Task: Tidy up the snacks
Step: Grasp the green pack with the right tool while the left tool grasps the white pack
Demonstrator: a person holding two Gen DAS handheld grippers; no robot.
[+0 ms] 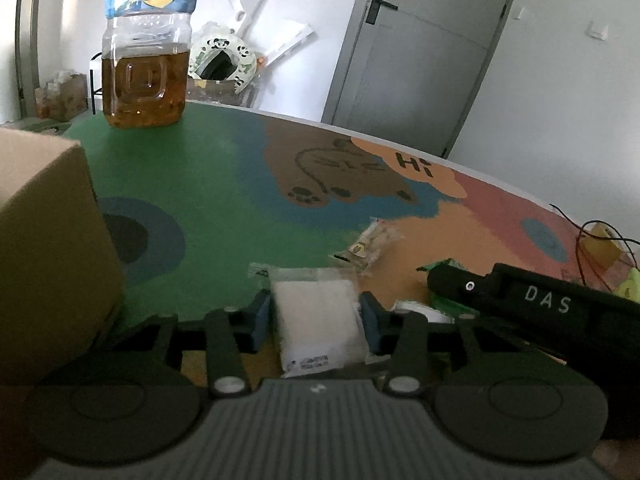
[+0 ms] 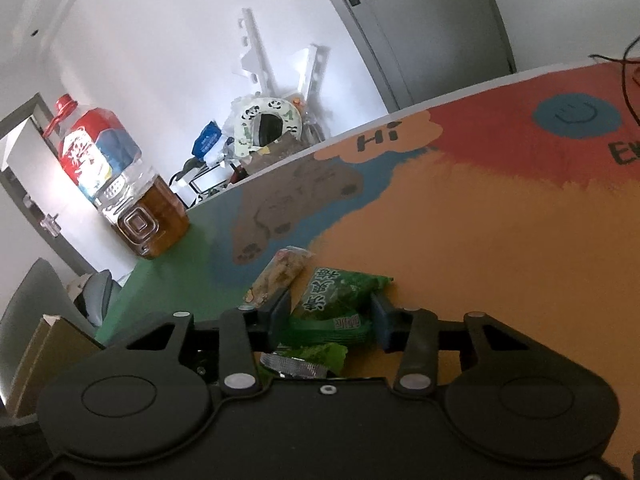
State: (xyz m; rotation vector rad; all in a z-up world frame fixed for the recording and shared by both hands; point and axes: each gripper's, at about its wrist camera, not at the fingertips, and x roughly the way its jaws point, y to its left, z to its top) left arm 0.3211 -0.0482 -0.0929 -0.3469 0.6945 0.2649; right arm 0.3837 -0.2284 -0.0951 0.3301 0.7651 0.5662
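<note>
My left gripper (image 1: 316, 312) is shut on a white snack packet (image 1: 320, 320), its blue pads pressing both sides, just above the colourful table mat (image 1: 224, 184). My right gripper (image 2: 330, 312) is shut on a green snack packet (image 2: 340, 300), with a second green wrapper (image 2: 320, 356) bunched below it. A clear packet of pale biscuits (image 1: 370, 244) lies on the mat ahead of the left gripper; it also shows in the right wrist view (image 2: 280, 276), just left of the right gripper. A cardboard box (image 1: 48, 240) stands close on the left.
A large bottle of amber oil (image 1: 146, 80) stands at the mat's far left; it shows in the right wrist view (image 2: 132, 196) too. The right gripper's black body (image 1: 540, 304) lies to the right of the left one. Wires and a yellow item (image 1: 600, 240) sit at the right edge.
</note>
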